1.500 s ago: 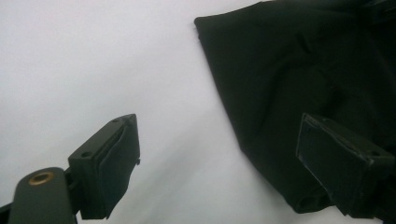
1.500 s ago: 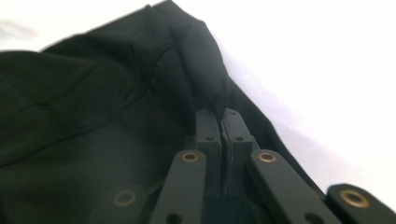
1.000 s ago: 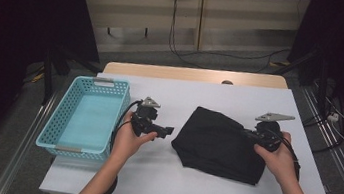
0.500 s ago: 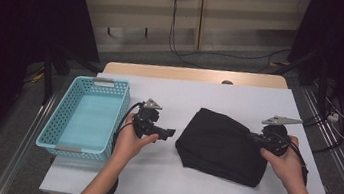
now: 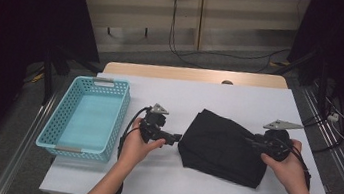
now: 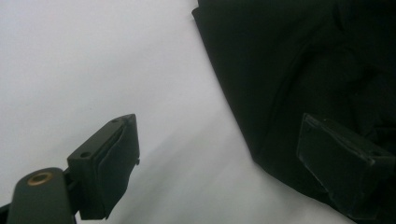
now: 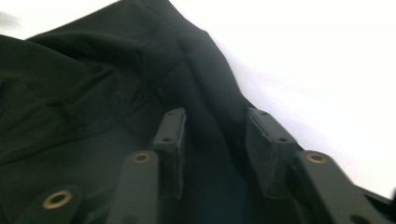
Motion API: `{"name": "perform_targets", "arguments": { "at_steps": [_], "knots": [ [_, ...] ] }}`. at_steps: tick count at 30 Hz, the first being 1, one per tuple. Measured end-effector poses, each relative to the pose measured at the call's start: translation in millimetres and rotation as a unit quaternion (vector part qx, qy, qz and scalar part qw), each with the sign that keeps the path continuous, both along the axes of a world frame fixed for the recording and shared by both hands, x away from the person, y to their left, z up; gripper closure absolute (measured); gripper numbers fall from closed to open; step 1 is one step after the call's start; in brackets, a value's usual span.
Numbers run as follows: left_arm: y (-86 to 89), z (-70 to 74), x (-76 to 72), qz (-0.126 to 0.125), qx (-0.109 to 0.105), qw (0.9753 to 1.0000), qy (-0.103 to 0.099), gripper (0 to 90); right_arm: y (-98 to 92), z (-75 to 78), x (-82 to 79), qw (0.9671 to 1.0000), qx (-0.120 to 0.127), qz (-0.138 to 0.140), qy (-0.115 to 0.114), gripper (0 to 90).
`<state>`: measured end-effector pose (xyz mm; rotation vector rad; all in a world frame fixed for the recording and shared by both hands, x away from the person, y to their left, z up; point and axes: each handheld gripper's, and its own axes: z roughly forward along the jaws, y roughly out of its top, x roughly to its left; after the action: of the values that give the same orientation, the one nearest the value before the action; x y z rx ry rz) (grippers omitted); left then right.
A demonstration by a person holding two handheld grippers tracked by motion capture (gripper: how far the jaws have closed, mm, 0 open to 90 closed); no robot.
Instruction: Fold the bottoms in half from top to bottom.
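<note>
High view: black cloth (image 5: 224,146) lying folded right of centre on white bench (image 5: 240,101). Left gripper (image 5: 174,138) sitting at cloth's left edge, place unchanged from earlier frame. Right gripper (image 5: 250,139) now drawn back toward cloth's right edge. Blue basket (image 5: 87,117) resting at left.

Left gripper view: jaws standing wide apart, one over bench, one over cloth (image 6: 299,70).

Right gripper view: jaws apart, straddling raised cloth fold (image 7: 210,93).

The black garment (image 5: 224,146) is lying folded into a rough, slightly skewed rectangle on the right half of the white table, looking a bit rumpled with soft creases, its left edge sitting toward the table's middle.
</note>
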<state>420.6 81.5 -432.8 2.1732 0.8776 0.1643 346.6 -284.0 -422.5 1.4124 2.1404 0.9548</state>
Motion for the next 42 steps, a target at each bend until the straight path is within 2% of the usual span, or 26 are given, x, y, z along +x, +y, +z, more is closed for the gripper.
{"name": "perform_targets", "arguments": {
  "at_steps": [5,10,11,14,18,19,21,23,26,30,33,34,39,42],
  "knots": [
    [-5.2,-5.1,-2.7,-0.007,0.004,0.9999,0.008,14.1,5.8,-0.8,1.3,1.0000,0.000,-0.004,-0.004,41.3],
    [-7.7,-8.6,-7.2,-0.012,0.016,0.9997,0.016,17.9,10.1,-3.5,1.8,1.0000,-0.003,0.003,-0.002,35.0],
    [-7.2,-8.5,-8.4,-0.014,0.024,0.9995,0.017,19.6,10.8,-3.9,1.9,1.0000,-0.003,0.004,-0.002,34.2],
    [-5.3,-8.0,-11.9,-0.016,0.017,0.9994,0.025,23.4,12.2,-4.0,1.6,1.0000,-0.005,0.004,-0.002,32.9],
    [-3.8,-4.8,-16.1,-0.004,-0.005,0.9997,0.022,21.2,12.7,-2.4,1.2,1.0000,-0.003,0.007,-0.006,32.1],
    [-4.3,-4.6,-17.1,-0.008,-0.015,0.9994,0.029,20.5,12.8,-1.9,1.1,0.9999,-0.003,0.007,-0.007,31.4],
    [-6.8,-4.1,-19.4,-0.015,-0.014,0.9993,0.031,20.2,13.0,-1.3,1.0,0.9999,-0.001,0.007,-0.009,30.7],
    [-8.7,-5.9,-20.0,-0.010,-0.008,0.9994,0.032,22.1,13.2,-0.9,0.8,0.9999,0.000,0.005,-0.012,29.0],
    [-8.9,-11.3,-20.8,-0.011,0.003,0.9993,0.037,38.8,13.5,-0.9,0.7,0.9999,0.001,0.004,-0.012,28.0],
    [-9.4,-12.6,-22.2,-0.015,0.003,0.9990,0.041,57.0,13.3,-1.2,0.8,0.9999,0.001,0.004,-0.012,27.0],
    [-10.8,-14.7,-23.7,-0.017,0.003,0.9984,0.054,66.1,13.3,-1.0,0.8,0.9999,0.000,0.001,-0.014,25.7],
    [-10.9,-15.1,-23.8,-0.017,-0.003,0.9979,0.063,69.5,13.3,-0.6,0.7,0.9999,0.001,0.000,-0.014,25.4],
    [-14.7,-17.0,-25.7,-0.029,-0.013,0.9975,0.064,78.8,13.3,1.3,0.2,0.9999,0.004,0.000,-0.016,24.7],
    [-12.4,-16.6,-24.4,-0.026,-0.020,0.9963,0.079,85.0,12.2,1.9,0.4,0.9998,0.006,0.000,-0.019,24.5]
  ]
}}
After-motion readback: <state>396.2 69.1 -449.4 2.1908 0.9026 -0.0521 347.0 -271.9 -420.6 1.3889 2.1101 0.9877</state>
